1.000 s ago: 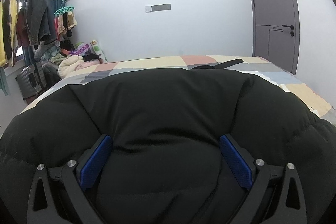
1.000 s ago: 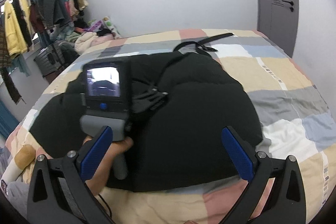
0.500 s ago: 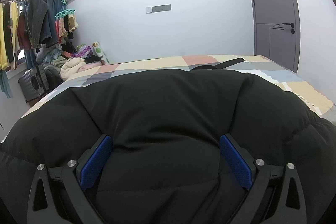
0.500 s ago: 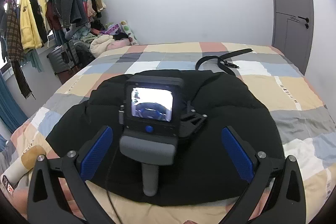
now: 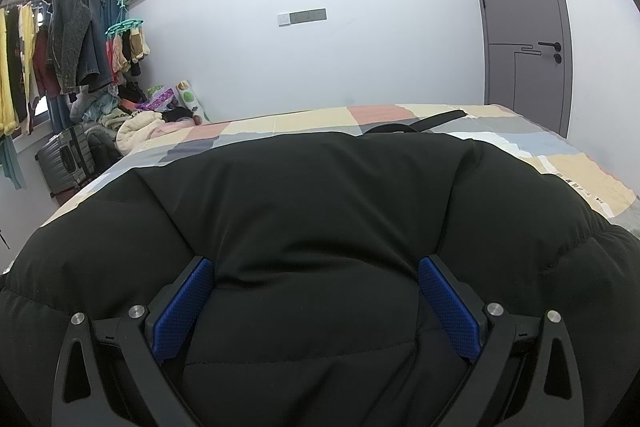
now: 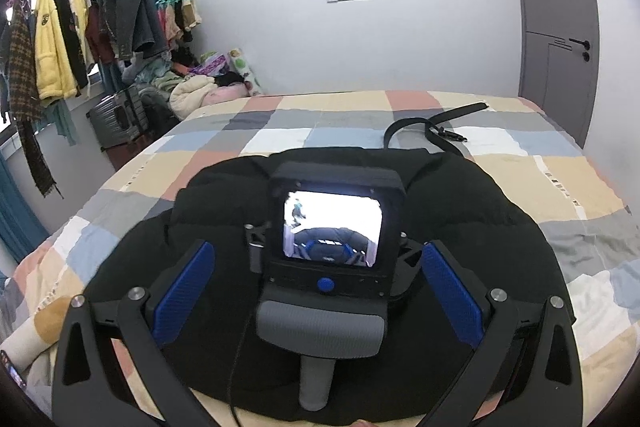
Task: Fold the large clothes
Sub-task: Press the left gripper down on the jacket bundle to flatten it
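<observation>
Since half a second ago the right gripper (image 6: 318, 285) has drawn in directly behind the left gripper (image 5: 316, 301), whose screen-backed body (image 6: 334, 227) now sits dead centre between the right one's blue pads (image 6: 184, 289) instead of off toward 10 o'clock; the left wrist view is almost unchanged. Both claws stand wide apart and grip nothing. The left one rests low on the black puffer jacket (image 5: 320, 211), its blue pads (image 5: 186, 303) pressed down into the padding with a swell of fabric between them, though the jaws are not closed on it.

The jacket lies in a rounded bundle on the patchwork bedspread (image 6: 580, 187), from the middle of the bed toward 6 o'clock. A black belt (image 6: 432, 129) lies on the bedspread at 1 o'clock, just beyond the jacket's far edge.

Small dark lettering shows on a beige patch of the bedspread at 3 o'clock, too small to read. A yellow garment (image 6: 50, 47) on the rack at 9 o'clock carries a dark crest, not legible.

The jacket's near edge is cut off by the gripper frames, and no sleeves, collar or zip can be made out in the black folds
</observation>
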Demonstrator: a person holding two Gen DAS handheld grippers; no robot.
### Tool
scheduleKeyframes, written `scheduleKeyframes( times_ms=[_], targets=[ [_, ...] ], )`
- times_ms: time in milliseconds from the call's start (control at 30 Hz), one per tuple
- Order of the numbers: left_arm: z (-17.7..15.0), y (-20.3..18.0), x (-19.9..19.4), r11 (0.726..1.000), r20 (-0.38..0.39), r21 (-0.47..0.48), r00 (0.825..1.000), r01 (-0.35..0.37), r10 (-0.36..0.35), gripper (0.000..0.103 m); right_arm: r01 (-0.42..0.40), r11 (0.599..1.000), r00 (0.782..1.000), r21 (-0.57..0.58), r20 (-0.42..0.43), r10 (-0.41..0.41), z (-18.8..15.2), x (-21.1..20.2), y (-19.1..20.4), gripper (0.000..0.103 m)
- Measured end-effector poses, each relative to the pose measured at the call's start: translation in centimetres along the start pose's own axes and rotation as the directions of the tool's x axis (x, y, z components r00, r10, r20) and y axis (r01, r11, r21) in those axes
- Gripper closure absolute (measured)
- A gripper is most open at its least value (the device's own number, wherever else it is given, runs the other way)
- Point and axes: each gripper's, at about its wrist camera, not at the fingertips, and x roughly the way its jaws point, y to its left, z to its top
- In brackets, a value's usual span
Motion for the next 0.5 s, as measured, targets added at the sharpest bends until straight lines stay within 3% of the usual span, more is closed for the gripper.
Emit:
scheduleKeyframes(
  times_ms=[233,500],
  targets=[
    [0.0,0.0,0.0,1.000,0.000,0.000,1.000,0.000,0.000,0.000,0.027,0.999,1.000,-0.018,-0.011,-0.027,-2.0,1.2,-1.4,0.000],
    [-0.1,-0.1,0.0,1.000,0.000,0.001,1.000,-0.001,0.001,0.000,-0.012,1.000,1.000,-0.003,-0.029,0.012,-2.6,1.3,-2.0,0.000]
  ],
)
